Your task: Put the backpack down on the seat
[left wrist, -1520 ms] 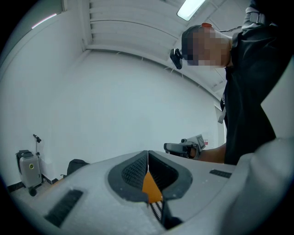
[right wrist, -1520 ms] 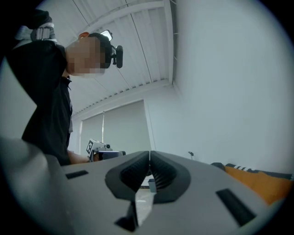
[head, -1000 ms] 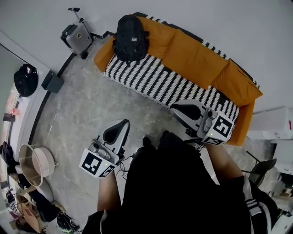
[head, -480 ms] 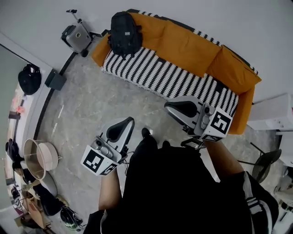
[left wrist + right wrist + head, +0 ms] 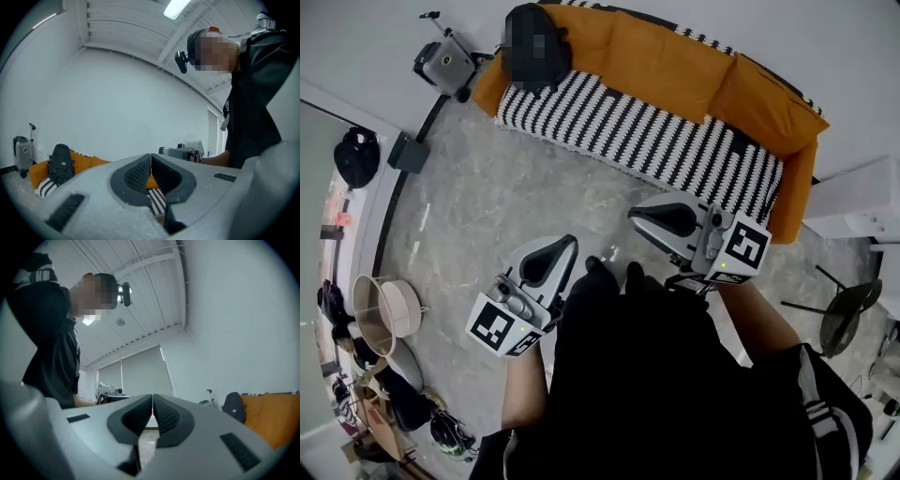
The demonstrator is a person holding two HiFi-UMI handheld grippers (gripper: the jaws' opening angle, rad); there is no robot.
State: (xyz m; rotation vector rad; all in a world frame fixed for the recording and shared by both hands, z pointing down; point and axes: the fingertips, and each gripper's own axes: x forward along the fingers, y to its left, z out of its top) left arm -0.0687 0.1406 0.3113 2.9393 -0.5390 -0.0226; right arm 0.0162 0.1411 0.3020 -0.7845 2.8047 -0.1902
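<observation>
Backpack [image 5: 60, 163] upright on sofa seat [image 5: 656, 141] — task looks done. Left gripper [image 5: 546, 264], right gripper [image 5: 666, 219]: jaws closed, empty — stay clear, confirm bag leans stable.

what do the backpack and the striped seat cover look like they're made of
Backpack: matte black woven fabric, probably nylon; soft-sided, with no shine. Seat cover: black-and-white striped textile, perhaps a knitted or woven throw; too far to tell which.

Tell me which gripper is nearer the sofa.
Right. The right gripper hovers just off the sofa's striped front edge; the left gripper is farther back, over the floor.
</observation>
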